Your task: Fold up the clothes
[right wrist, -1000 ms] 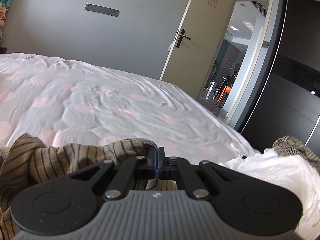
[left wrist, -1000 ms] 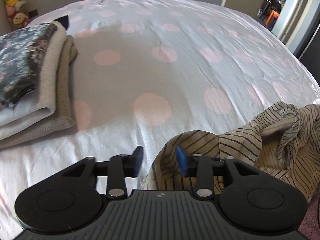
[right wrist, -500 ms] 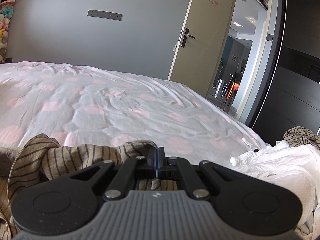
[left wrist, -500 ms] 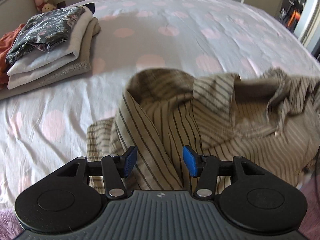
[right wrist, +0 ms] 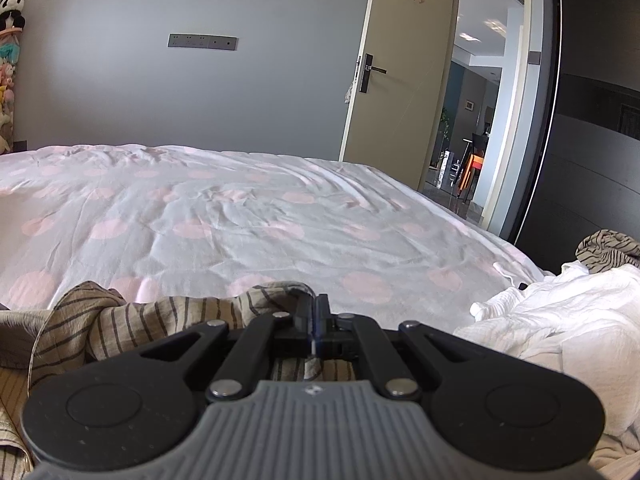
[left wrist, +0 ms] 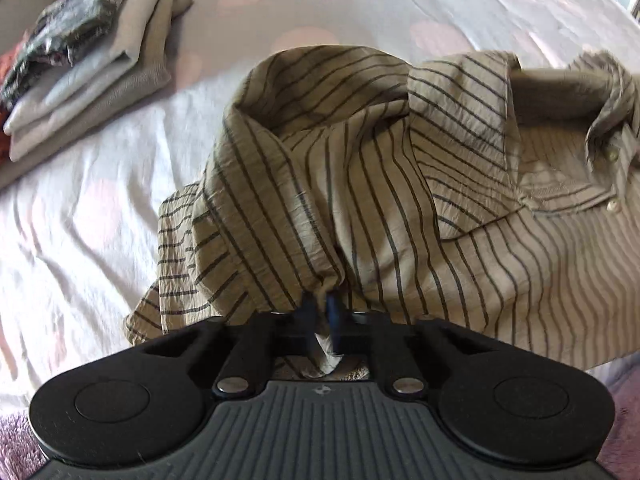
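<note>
A beige shirt with dark stripes (left wrist: 380,184) lies crumpled on the near part of the bed, collar and buttons toward the right. My left gripper (left wrist: 320,310) points steeply down and is shut on a bunched fold of this shirt; cloth pokes out behind the blue pads. In the right wrist view the same striped shirt (right wrist: 160,312) lies low at the left, and my right gripper (right wrist: 316,310) is shut on its edge, held nearly level above the bed.
A stack of folded clothes (left wrist: 92,64) sits at the far left of the white bedspread with pink dots (right wrist: 240,216). A white garment (right wrist: 560,320) and another striped one (right wrist: 608,248) are heaped at the right. An open door (right wrist: 396,80) is behind.
My left gripper moved from the bedspread over the striped shirt, tipped downward and shut on a fold of it. The right gripper stayed shut on the shirt's edge, barely moving.
</note>
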Demonstrator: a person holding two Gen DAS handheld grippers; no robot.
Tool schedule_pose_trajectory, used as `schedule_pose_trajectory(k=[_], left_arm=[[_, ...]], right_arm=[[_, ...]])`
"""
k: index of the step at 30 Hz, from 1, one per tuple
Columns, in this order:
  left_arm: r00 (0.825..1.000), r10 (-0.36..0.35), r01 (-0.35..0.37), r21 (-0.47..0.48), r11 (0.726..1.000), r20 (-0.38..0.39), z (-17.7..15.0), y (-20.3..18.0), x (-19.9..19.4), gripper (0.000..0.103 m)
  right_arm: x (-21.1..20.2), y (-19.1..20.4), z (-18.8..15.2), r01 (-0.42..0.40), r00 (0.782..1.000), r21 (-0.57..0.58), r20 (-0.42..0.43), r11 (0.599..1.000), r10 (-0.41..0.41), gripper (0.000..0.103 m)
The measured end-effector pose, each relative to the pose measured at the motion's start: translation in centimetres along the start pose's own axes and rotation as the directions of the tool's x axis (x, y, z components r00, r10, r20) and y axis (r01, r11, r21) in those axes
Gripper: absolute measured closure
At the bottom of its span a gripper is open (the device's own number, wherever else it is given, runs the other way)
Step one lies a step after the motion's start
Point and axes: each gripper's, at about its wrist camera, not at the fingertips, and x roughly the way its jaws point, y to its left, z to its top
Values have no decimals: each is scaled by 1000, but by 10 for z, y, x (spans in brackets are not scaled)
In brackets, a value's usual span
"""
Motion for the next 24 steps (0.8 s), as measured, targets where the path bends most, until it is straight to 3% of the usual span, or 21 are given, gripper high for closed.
schedule_pose_trajectory(k=[6, 9, 13, 19, 24], left_arm=[[992, -73, 79, -53, 995, 104, 15, 47, -62, 103], [981, -67, 81, -70, 994, 184, 24, 73, -100, 103], [968, -3, 20, -62, 998, 252, 37, 108, -140, 103], [966, 68, -47, -89, 995, 249, 39, 162, -155, 103], [988, 61, -44, -116, 992, 143, 33, 194, -123, 103]], right_arm=[[-3, -5, 0, 8, 1000, 30, 9, 1000, -9, 101], [-3, -7, 1, 22, 1000, 40, 10, 999, -22, 101], [0, -11, 3, 54, 999, 50, 1, 997, -54, 101], [11, -21, 3, 128, 992, 32, -12, 991, -128, 102], [23, -31, 0, 175, 983, 44, -53, 984, -173, 102]])
